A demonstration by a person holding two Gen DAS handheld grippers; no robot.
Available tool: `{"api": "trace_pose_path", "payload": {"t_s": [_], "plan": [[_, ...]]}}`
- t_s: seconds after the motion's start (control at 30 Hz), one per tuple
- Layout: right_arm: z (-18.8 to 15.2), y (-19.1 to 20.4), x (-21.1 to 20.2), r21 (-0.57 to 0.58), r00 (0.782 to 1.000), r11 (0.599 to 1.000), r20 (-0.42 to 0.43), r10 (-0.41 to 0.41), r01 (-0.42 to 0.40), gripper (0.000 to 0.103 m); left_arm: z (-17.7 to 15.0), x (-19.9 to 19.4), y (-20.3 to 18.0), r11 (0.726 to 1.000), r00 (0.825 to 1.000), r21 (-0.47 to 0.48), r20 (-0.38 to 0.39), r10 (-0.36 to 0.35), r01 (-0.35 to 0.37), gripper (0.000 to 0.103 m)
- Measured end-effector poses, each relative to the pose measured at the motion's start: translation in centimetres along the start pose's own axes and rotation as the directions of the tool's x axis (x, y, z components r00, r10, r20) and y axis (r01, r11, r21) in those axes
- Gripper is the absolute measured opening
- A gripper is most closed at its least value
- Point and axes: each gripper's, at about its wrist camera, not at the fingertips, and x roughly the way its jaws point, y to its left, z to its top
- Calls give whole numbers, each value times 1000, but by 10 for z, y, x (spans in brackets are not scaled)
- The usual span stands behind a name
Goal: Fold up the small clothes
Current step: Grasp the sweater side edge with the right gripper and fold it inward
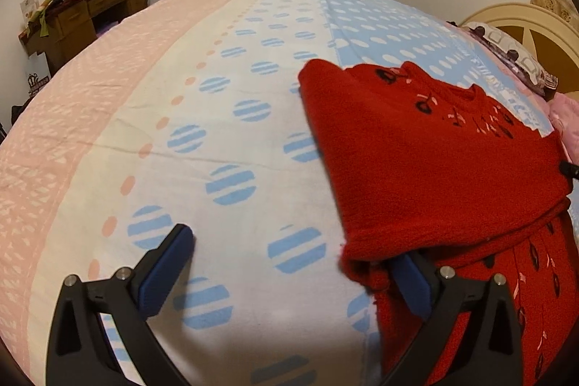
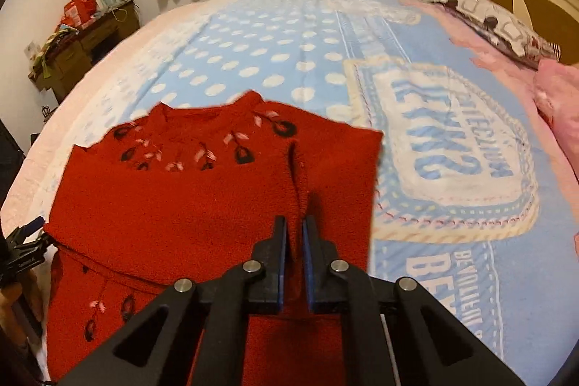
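A small red knitted sweater with black and pink flower embroidery lies partly folded on the bed, collar pointing away from me. My left gripper stands wide open at the sweater's left edge. Its right finger sits tucked under the folded red edge, and its left finger rests over bare sheet. In the right wrist view the sweater fills the lower left. My right gripper is shut on a raised pinch of the red fabric near the sweater's right side. The left gripper's tip shows at the far left edge.
The bed sheet is pink, white and blue with dots and a large printed label. A cluttered wooden desk stands at the far left wall. A pillow, a pink blanket and the headboard are to the right.
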Motion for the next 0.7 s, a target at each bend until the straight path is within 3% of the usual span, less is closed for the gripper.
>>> {"api": "trace_pose_path", "payload": {"t_s": [0.07, 0.13, 0.3, 0.33, 0.37, 0.4, 0.43, 0.6, 0.7], "plan": [[-3, -9, 11, 20, 999, 999, -23, -35, 35, 7, 0, 0, 0, 1000, 1000, 2, 1, 0, 0, 103], [-6, -15, 24, 43, 998, 999, -59, 2, 1, 8, 0, 0, -1, 1000, 1000, 4, 1, -2, 2, 103], [-12, -16, 24, 30, 999, 999, -43, 12, -10, 11, -7, -18, 6, 1000, 1000, -25, -5, -1, 0, 103], [-13, -16, 22, 18, 999, 1000, -47, 13, -12, 15, -10, -26, 7, 999, 1000, -30, 3, 14, -14, 103], [-14, -17, 19, 6, 999, 1000, -51, 4, -4, 34, -13, -34, 8, 999, 999, -29, 19, 25, -25, 103], [-15, -18, 15, -4, 999, 1000, -52, -10, 10, 65, -16, -44, 7, 999, 999, -14, 39, 31, -31, 103], [-15, -19, 9, -21, 998, 999, -49, -29, 28, 76, -18, -55, 5, 999, 998, 8, 52, 44, -44, 103], [-5, -8, -15, -48, 999, 999, 43, 27, -25, 79, 11, -86, -2, 998, 983, 26, 172, 57, -63, 103], [3, 15, -10, -87, 991, 989, 52, 121, -116, 79, 36, -62, -15, 995, 981, 46, 177, 81, -91, 103]]}}
